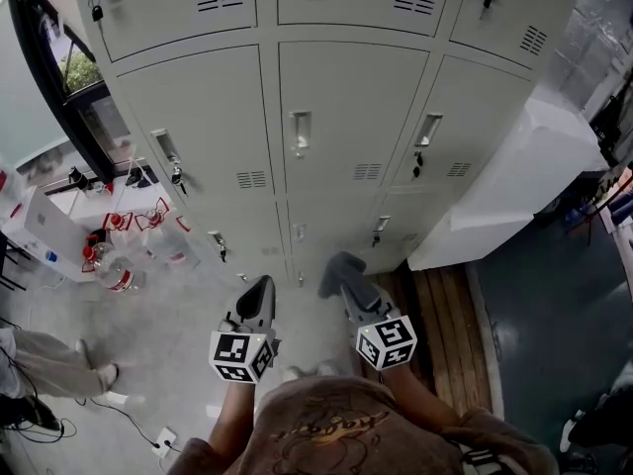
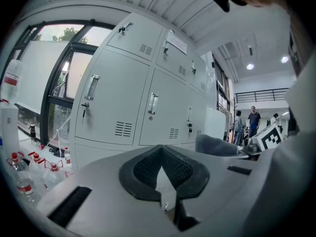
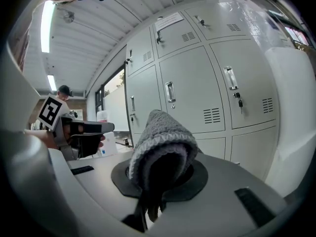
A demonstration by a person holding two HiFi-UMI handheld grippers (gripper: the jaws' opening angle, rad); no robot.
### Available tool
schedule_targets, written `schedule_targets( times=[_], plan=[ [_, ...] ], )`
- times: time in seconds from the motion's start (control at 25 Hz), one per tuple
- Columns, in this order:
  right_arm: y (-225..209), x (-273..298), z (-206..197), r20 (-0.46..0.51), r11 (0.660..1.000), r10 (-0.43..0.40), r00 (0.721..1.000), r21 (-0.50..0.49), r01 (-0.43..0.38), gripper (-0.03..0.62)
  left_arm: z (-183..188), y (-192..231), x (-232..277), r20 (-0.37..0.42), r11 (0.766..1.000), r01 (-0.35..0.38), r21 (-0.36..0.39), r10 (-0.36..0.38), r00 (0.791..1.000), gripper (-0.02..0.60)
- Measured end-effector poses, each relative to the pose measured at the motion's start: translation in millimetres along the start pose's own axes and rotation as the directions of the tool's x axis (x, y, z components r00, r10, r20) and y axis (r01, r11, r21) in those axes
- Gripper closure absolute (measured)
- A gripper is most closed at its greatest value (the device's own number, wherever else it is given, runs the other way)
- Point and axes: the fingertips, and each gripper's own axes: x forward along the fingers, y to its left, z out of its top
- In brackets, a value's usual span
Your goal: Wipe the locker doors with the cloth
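cloth (image 3: 163,137) pinched in right gripper (image 3: 159,179), facing closed locker doors (image 1: 346,117).

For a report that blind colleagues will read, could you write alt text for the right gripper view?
The right gripper is shut on a folded grey knitted cloth, which stands up before the camera. Behind it are pale grey metal locker doors with handles and vent slots, which the cloth does not touch. The left gripper shows at the left.
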Motion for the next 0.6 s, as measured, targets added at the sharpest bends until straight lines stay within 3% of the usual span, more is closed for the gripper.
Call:
schedule_targets(
  times=[0.6],
  plan=[
    [4.7, -0.7, 4.2, 0.015, 1.000, -0.003, 1.000, 0.008, 0.003, 0.562, -0.4, 4.7, -8.0, -0.001, 1.000, -0.017, -0.020, 0.017, 1.000, 0.580]
  ],
)
